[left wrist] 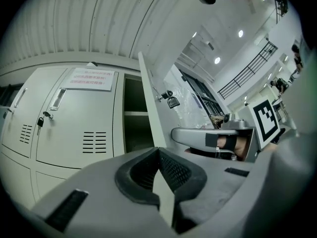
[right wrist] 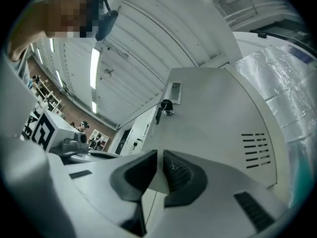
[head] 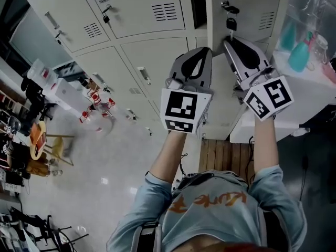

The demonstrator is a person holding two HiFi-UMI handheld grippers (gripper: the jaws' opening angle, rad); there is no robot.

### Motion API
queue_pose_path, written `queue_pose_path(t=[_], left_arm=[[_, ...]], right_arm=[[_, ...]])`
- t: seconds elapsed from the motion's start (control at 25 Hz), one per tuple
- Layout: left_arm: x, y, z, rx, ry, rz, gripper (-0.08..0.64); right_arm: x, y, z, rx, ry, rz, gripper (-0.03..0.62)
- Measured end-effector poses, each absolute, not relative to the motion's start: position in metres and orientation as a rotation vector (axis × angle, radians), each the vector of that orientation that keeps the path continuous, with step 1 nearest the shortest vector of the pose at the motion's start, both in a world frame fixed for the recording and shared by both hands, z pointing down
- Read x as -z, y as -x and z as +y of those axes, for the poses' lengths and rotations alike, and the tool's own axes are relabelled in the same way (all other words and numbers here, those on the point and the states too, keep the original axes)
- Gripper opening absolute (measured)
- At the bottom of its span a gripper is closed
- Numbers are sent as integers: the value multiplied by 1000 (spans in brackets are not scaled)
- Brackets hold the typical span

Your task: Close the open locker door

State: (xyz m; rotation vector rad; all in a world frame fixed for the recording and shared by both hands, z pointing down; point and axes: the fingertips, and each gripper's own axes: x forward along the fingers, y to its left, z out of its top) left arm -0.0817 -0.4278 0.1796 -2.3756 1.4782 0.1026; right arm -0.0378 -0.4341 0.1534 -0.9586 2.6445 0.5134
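Grey lockers (head: 147,14) fill head view. Open locker door (head: 252,9) just ahead of both grippers. Left gripper (head: 207,50) at its free edge, right gripper (head: 227,40) beside it, against outer face.

Left gripper view: left gripper (left wrist: 159,155) tips pressed together, nothing held, door (left wrist: 148,98) edge dead ahead, compartment left of it.

Right gripper view: right gripper (right wrist: 160,155) jaws near together, thin slit, nothing between. Door (right wrist: 213,118) face ahead, key (right wrist: 166,105) above tips.

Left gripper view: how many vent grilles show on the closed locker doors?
2. One slotted grille on the labelled grey locker door, one on the grey door at far left. The left gripper may hide more lower down.
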Motion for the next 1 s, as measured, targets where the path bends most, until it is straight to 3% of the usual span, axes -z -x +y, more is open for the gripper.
queue_pose_path(t=[1.0], left_arm=[[-174,115,-517,38,2247,1609,21]], right_arm=[[-159,52,-526,-564,1255,2671,48]])
